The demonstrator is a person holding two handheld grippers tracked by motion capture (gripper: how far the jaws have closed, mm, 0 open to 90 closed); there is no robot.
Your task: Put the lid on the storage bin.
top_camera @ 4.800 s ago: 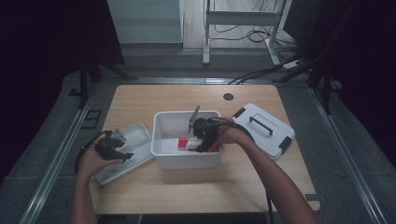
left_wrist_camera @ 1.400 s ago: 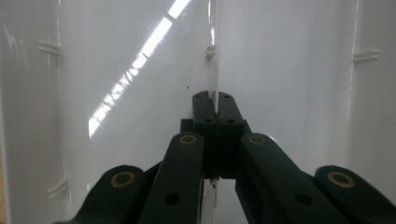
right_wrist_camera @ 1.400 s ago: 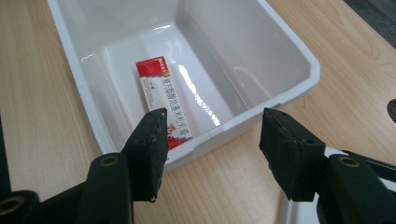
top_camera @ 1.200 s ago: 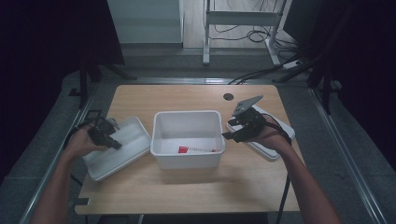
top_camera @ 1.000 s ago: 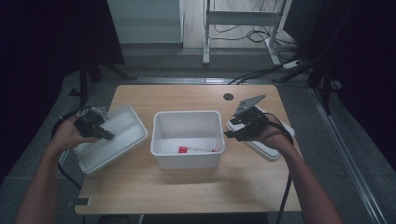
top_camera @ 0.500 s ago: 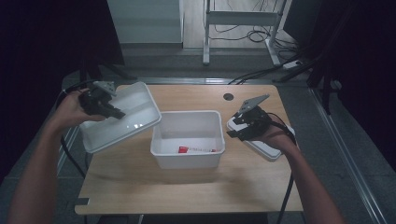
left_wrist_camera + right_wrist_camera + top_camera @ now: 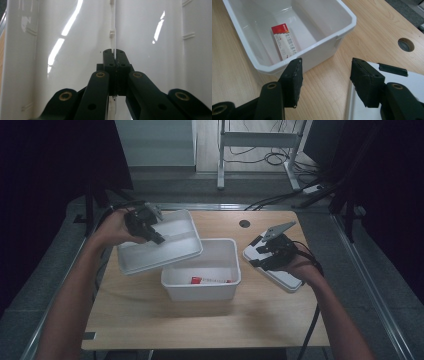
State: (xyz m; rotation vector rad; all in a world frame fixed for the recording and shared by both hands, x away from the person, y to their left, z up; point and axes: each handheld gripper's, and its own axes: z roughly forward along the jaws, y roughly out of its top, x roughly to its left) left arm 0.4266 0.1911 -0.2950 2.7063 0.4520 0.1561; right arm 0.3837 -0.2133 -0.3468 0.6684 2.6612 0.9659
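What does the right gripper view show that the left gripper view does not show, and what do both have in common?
Right gripper view alone: the deep white plastic bin on the wooden table, a red-and-white carton on its floor, the round hole in the table, and part of the flat white lid. The right gripper is open, with nothing between its fingers.

Left gripper view alone: the left gripper shut on the central rib of the shallow white divided tray.

Both: black fingers rising from the bottom, and glossy white plastic.

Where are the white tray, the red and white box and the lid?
white tray (image 7: 165,252), high view, its floor.
red and white box (image 7: 285,41), right gripper view, its printed face.
lid (image 7: 287,279), high view, its near corner.
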